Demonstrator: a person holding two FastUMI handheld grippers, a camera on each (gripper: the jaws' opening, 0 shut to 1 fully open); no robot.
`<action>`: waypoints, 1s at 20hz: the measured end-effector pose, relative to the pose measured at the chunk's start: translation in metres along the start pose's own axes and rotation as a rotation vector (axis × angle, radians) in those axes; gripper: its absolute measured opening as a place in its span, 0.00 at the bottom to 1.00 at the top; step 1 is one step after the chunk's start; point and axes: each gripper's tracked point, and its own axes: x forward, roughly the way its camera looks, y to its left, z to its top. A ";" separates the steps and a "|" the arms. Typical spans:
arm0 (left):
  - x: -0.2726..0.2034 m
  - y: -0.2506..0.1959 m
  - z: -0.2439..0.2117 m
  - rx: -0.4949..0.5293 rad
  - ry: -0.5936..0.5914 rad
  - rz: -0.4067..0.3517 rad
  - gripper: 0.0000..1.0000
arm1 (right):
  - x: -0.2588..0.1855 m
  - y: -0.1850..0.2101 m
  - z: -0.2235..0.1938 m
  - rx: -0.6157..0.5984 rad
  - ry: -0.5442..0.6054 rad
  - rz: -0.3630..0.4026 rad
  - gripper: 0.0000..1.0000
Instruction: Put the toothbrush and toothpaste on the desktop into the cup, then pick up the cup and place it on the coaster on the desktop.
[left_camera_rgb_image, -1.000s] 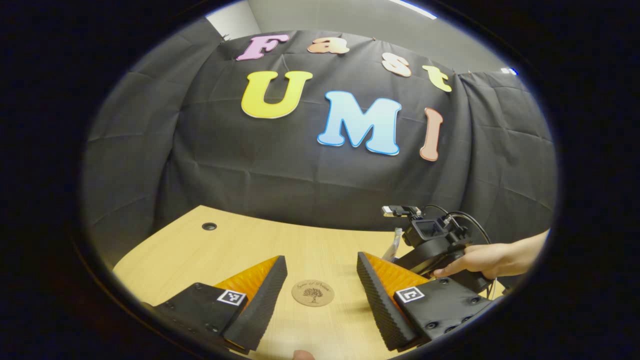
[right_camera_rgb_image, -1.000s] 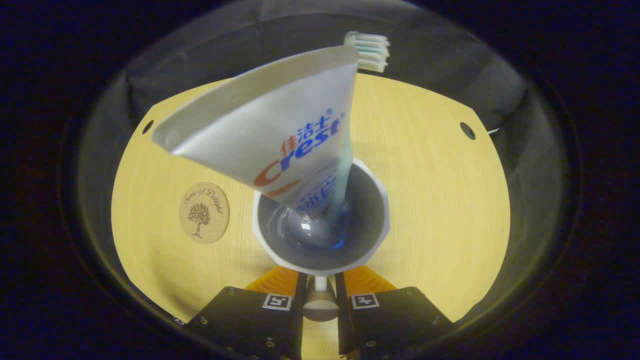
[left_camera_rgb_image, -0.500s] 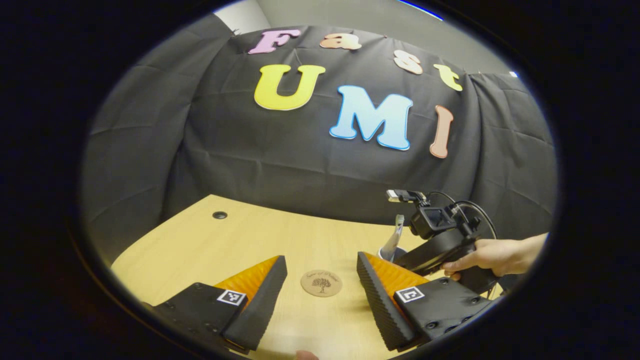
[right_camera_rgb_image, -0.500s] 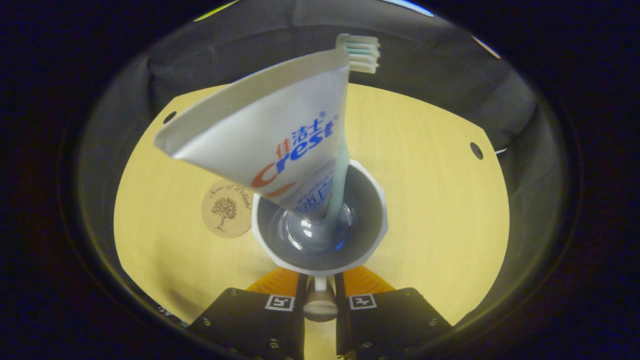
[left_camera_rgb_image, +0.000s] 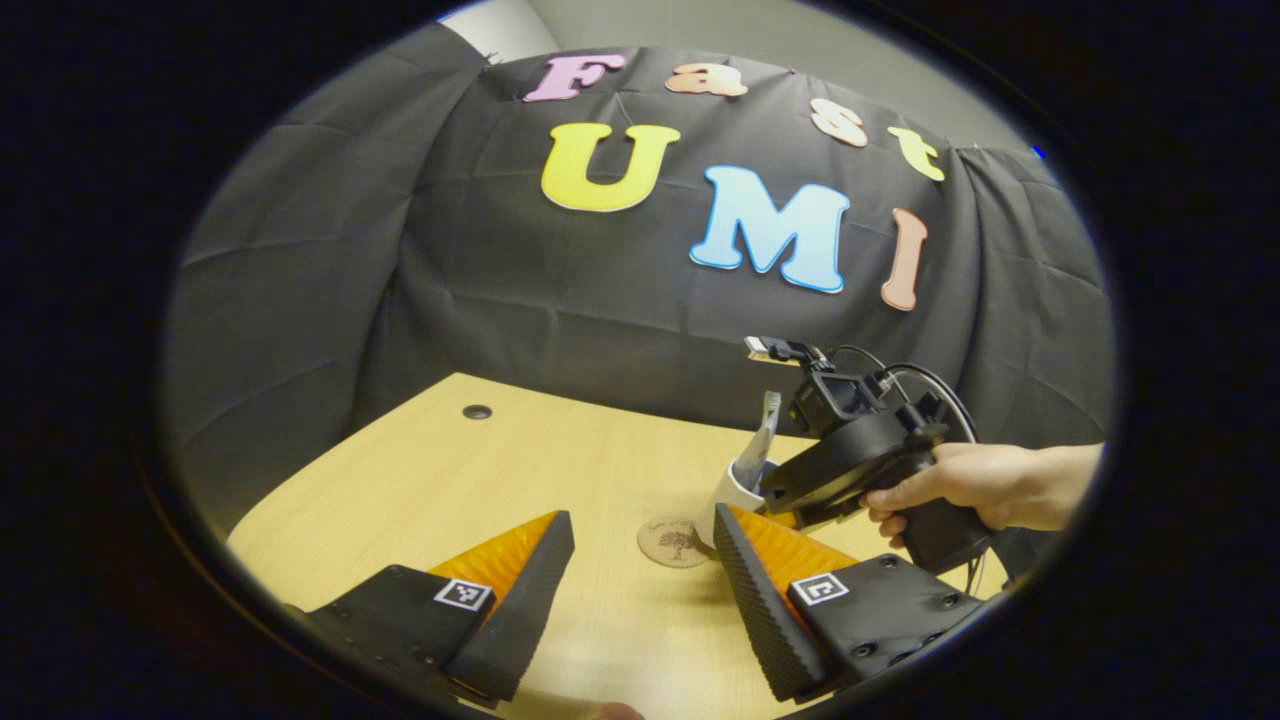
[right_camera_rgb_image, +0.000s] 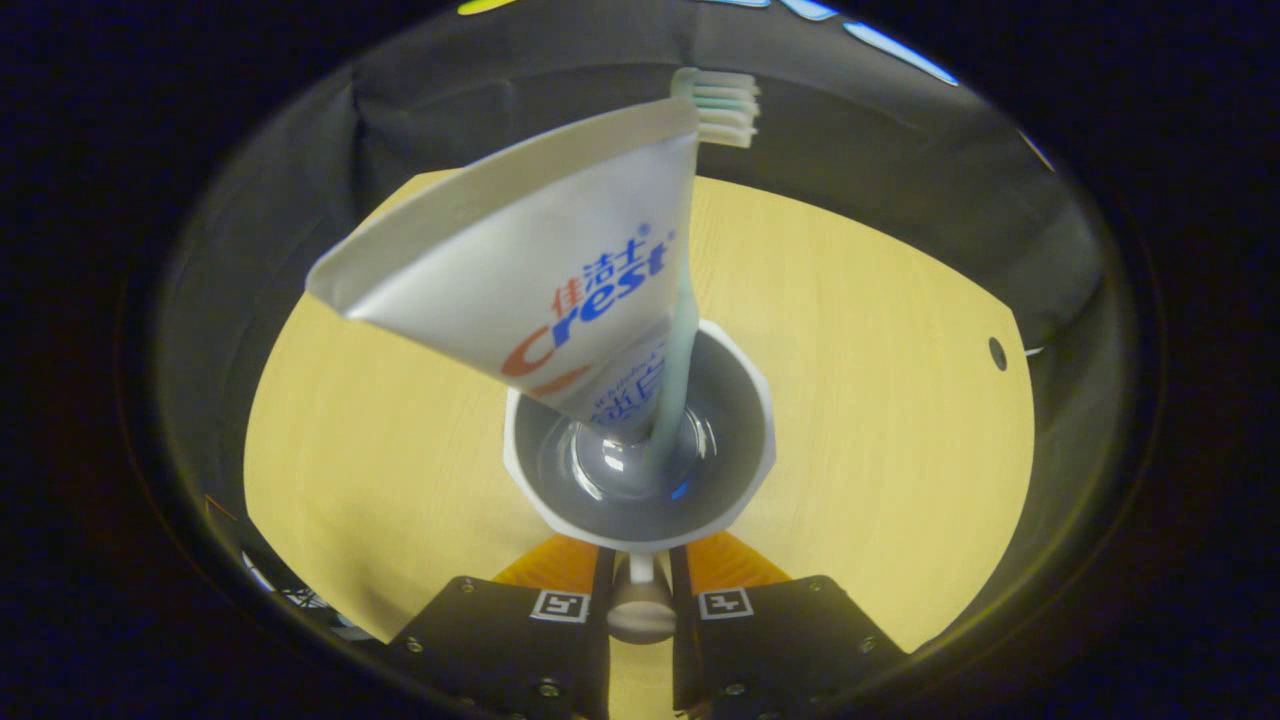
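At centre frame in the right gripper view, the right gripper (right_camera_rgb_image: 640, 590) pinches the cup's (right_camera_rgb_image: 640, 520) rim; toothpaste (right_camera_rgb_image: 560, 270) and toothbrush (right_camera_rgb_image: 715, 105) stand inside. The left gripper (left_camera_rgb_image: 640, 590) gapes wide, empty, above the bench (left_camera_rgb_image: 500, 480), the coaster (left_camera_rgb_image: 675, 540) just beyond.

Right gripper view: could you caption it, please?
Right gripper carries the cup, toothpaste and toothbrush inside.

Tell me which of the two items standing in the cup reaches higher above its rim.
The toothbrush: its bristled head pokes up past the flat crimped end of the toothpaste tube leaning beside it in the white cup.
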 end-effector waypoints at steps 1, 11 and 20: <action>-0.002 0.005 0.000 -0.005 0.001 0.005 0.93 | 0.002 0.006 0.002 -0.005 0.005 0.008 0.25; -0.010 0.032 -0.009 -0.041 0.023 0.045 0.93 | 0.024 0.037 0.010 -0.059 0.058 0.018 0.27; -0.009 0.034 -0.009 -0.050 0.028 0.049 0.93 | 0.007 0.036 0.015 -0.034 0.037 0.051 0.34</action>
